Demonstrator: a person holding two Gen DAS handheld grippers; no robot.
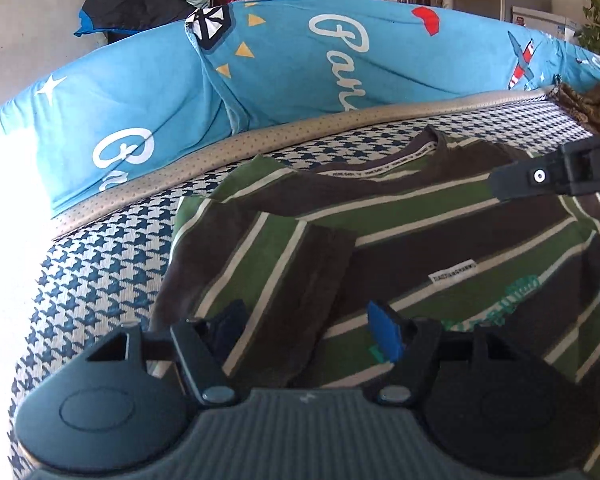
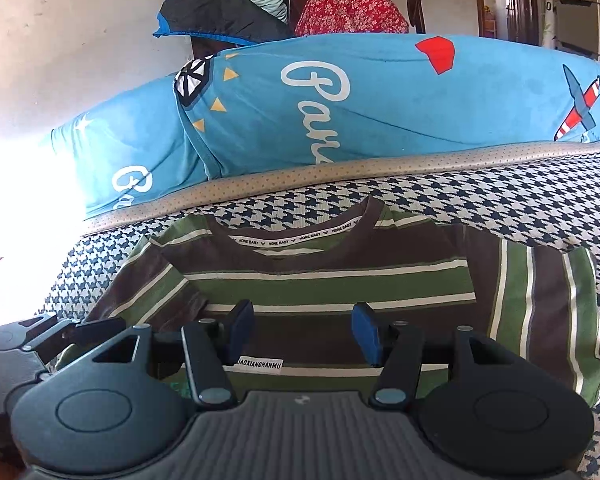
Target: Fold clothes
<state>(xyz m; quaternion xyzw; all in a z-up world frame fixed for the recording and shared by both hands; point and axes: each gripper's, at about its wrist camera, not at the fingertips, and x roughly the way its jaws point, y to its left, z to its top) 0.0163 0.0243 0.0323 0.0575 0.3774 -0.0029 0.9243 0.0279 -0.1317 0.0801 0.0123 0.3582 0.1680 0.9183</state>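
Jaws apart (empty) over striped shirt (image 2: pixel 340 280)

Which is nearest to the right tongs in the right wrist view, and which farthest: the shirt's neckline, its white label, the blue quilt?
1. White label: just under the right tongs.
2. Neckline: shirt's far edge.
3. Blue quilt: behind the mattress.

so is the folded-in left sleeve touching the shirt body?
Touching. Left wrist view shows the sleeve lying flat on the striped shirt, no gap visible.
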